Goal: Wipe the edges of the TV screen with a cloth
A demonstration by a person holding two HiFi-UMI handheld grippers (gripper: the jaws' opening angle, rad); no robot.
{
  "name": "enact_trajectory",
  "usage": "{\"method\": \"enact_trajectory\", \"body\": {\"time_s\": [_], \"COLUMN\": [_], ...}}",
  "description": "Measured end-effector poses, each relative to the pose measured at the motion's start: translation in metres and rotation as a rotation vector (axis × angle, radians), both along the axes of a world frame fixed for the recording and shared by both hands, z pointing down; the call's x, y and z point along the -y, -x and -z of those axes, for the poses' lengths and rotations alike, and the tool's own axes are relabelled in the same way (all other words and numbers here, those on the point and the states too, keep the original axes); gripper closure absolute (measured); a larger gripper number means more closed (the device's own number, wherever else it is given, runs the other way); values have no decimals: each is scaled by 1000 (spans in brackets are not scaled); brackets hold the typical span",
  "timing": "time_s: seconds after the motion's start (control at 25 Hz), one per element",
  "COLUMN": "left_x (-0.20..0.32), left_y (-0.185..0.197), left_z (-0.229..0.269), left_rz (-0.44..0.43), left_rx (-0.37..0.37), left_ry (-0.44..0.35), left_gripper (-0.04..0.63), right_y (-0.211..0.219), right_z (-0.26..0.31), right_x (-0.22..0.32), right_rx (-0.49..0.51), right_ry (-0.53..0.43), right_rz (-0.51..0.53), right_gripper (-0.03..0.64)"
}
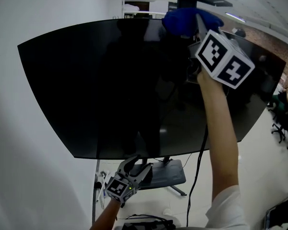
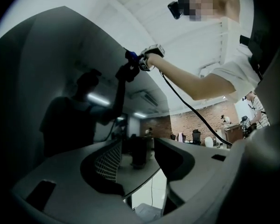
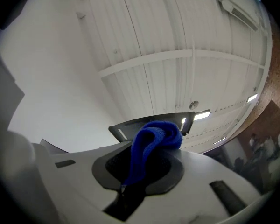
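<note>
A large black TV screen (image 1: 110, 90) fills the head view. At its top edge my right gripper (image 1: 194, 27) is raised high and shut on a blue cloth (image 1: 182, 20), which bunches out past the jaws against that edge. The right gripper view shows the same cloth (image 3: 154, 139) pinched between the jaws of the right gripper (image 3: 142, 169), with the ceiling behind. My left gripper (image 1: 137, 166) sits at the screen's bottom edge, jaws open. In the left gripper view, the left gripper (image 2: 137, 164) has the dark screen (image 2: 51, 92) to its left and its lower edge running between the jaws.
The TV stands on a grey stand base (image 1: 168, 174) on the floor, with a black cable (image 1: 199, 162) hanging from my right gripper. A white wall (image 1: 19, 152) lies to the left. Office chairs (image 1: 281, 128) stand at the far right.
</note>
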State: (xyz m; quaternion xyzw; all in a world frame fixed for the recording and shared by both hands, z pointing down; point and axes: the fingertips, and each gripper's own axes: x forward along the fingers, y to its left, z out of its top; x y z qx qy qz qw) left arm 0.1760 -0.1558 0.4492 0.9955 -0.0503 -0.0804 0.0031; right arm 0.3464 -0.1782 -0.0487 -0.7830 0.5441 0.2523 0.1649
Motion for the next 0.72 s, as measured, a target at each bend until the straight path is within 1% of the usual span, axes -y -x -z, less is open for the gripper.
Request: {"method": "enact_trajectory", "body": {"time_s": [0.08,0.16,0.28,0.36,0.44,0.56,0.64,0.72], "left_x": [-10,-18,-27,-27,-26,-21,-17,-9], "left_y": [-17,-32,-48,-56,-61,-63,-64,-62], "left_z": [-1,2,13,14,15,16,14,11], "left_rz": [-25,-47,-72,-68,-54,-30,-10,15], "left_rx": [-2,-6,-1,9,13,9,5,6], "left_ry": [-15,-16,1,-16,-24,-19,-12,0], "left_gripper": [391,391,391,391,391,390,391,391], "right_y": [-25,-42,-44,-40,-36,-26,-19,-14], "right_z": [0,-3,-24,-53,-92,-168,-229,-294], "right_x": [-22,-41,-56,-66,-78,-91,-92,-86], "right_rx": [-7,-31,-128,-183,-230,-303,-308,-261], "right_ry": [-10,-38,-49,-36,-15,65,133,207], "right_rz": [-44,-52,27,92,125,132,152,166], "right_gripper": [540,540,540,540,541,543,546,548]}}
